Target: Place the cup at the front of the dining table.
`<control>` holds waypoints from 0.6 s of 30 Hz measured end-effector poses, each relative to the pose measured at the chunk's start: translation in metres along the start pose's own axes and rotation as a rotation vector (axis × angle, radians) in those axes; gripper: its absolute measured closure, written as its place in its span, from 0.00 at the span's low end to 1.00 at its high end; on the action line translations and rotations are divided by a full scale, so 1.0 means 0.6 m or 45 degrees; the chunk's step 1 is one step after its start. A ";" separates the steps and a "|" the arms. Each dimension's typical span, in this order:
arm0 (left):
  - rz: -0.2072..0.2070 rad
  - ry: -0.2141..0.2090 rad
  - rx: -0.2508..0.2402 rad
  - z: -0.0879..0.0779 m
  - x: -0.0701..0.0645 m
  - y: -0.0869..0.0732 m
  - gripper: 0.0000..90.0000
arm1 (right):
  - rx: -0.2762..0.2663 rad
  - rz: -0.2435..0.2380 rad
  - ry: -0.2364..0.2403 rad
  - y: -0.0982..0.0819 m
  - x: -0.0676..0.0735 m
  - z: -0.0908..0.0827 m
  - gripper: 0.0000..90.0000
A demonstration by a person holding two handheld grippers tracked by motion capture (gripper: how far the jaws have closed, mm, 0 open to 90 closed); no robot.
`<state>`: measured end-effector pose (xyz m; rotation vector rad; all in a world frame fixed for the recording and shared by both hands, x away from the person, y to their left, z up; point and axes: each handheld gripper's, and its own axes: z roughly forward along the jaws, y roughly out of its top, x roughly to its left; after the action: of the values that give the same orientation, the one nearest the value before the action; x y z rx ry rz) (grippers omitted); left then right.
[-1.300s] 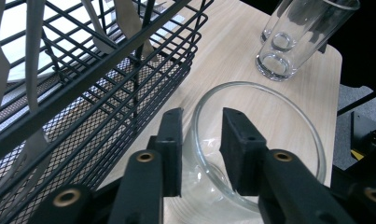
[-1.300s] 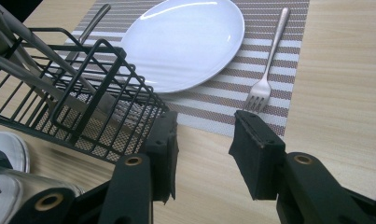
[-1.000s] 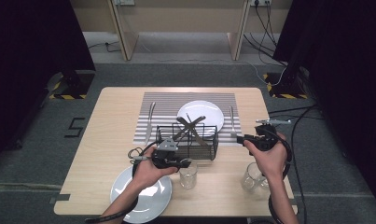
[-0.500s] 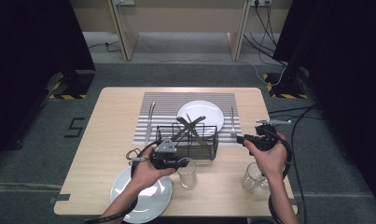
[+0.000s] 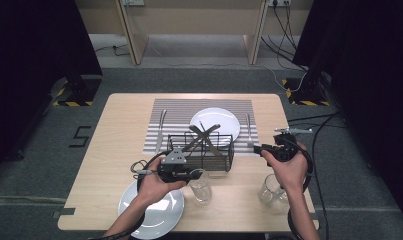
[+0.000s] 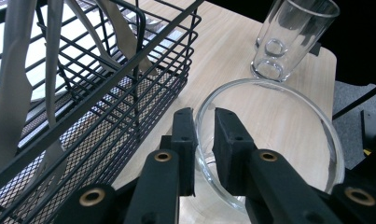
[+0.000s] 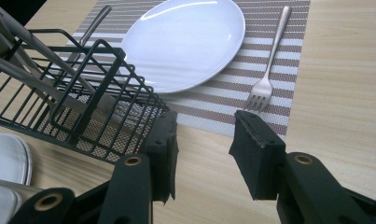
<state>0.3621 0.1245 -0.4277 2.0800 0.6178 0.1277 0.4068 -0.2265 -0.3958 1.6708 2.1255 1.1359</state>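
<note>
The left gripper [image 6: 204,135] pinches the rim of a glass [image 6: 269,154], just beside the wire basket [image 6: 106,84] at its ten o'clock, which holds cutlery [image 6: 17,88]. The right gripper [image 7: 204,140] stands open and empty, a fork [image 7: 269,60] at twelve o'clock.

Worktop [image 5: 119,130]: pale wood, rectangular, standing on grey carpet
Placemat [image 5: 179,107]: striped, at the far middle of the worktop
On the placemat: white plate [image 5: 216,120], fork [image 5: 248,131] at its right, another piece of cutlery [image 5: 161,125] at its left
Wire basket [image 5: 224,155]: black, at the placemat's near edge, cutlery inside
Near edge: second white plate [image 5: 156,212] at left, glass [image 5: 201,186] just beside it, second glass [image 5: 270,192] at right
</note>
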 end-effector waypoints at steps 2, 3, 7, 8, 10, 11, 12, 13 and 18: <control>-0.002 -0.003 0.001 -0.003 0.000 0.000 0.87 | -0.001 -0.002 0.000 0.000 -0.001 0.000 0.66; -0.003 0.000 -0.001 -0.004 -0.001 0.000 0.87 | -0.002 -0.001 0.001 0.000 -0.001 0.000 0.66; 0.006 0.001 0.000 -0.009 -0.002 0.001 0.87 | -0.005 0.004 0.002 0.000 -0.001 -0.001 0.66; 0.006 0.003 -0.004 -0.010 -0.002 0.001 0.87 | -0.006 0.005 0.002 0.000 -0.001 -0.001 0.66; 0.006 0.004 -0.011 -0.013 -0.003 0.001 0.87 | -0.005 0.005 0.003 0.000 -0.002 -0.001 0.66; 0.008 0.004 -0.008 -0.014 -0.003 0.002 0.87 | -0.005 0.006 0.004 0.000 -0.002 -0.001 0.66; 0.008 0.004 -0.008 -0.016 -0.004 0.002 0.87 | -0.004 0.006 0.004 0.000 -0.002 -0.001 0.66; 0.008 0.003 -0.013 -0.016 -0.004 0.002 0.87 | -0.004 0.006 0.004 0.000 -0.002 -0.001 0.66; 0.010 0.003 -0.021 -0.021 -0.006 0.004 0.87 | -0.006 0.006 0.004 0.000 -0.001 -0.002 0.66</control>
<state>0.3562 0.1313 -0.4180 2.0667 0.6086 0.1396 0.4065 -0.2278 -0.3953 1.6736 2.1200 1.1449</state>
